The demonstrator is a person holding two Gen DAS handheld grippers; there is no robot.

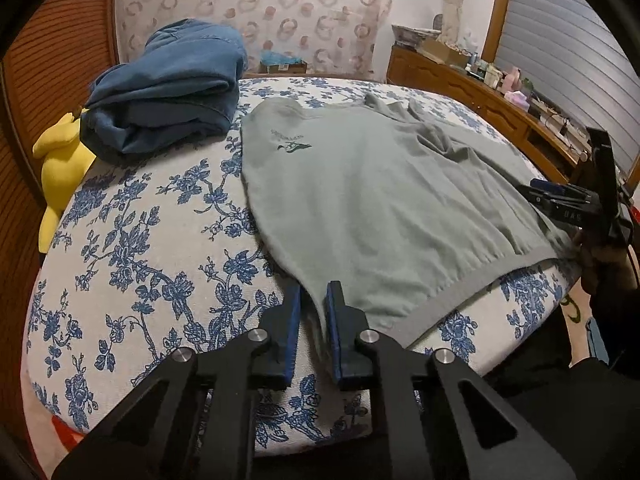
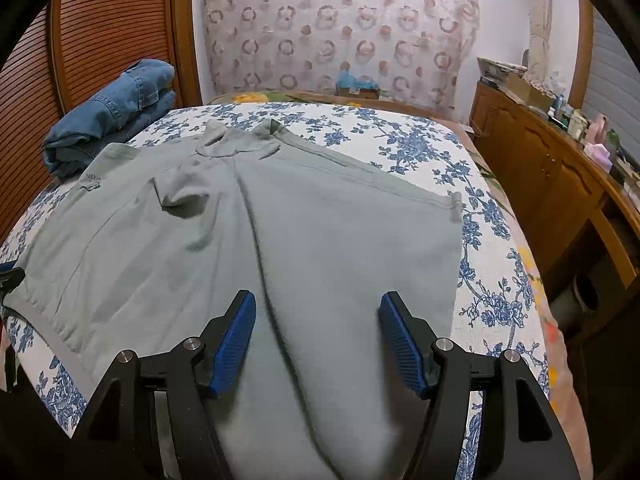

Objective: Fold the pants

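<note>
Grey-green pants [image 1: 372, 200] lie spread flat on the bed, with a small dark logo near the far left corner; they also fill the right wrist view [image 2: 280, 240]. My left gripper [image 1: 314, 300] is nearly shut, its blue pads pinching the near corner of the pants at the hem. My right gripper [image 2: 318, 308] is open wide, hovering over the pants with cloth between and below its blue pads, not gripping. The right gripper also shows at the right edge of the left wrist view [image 1: 568, 204].
A bedspread with blue flowers [image 1: 140, 248] covers the bed. Folded blue jeans [image 1: 168, 88] sit at the far left, also in the right wrist view [image 2: 112, 112]. A yellow plush toy [image 1: 60, 168] lies beside them. A wooden dresser [image 2: 552, 168] with clutter stands on the right.
</note>
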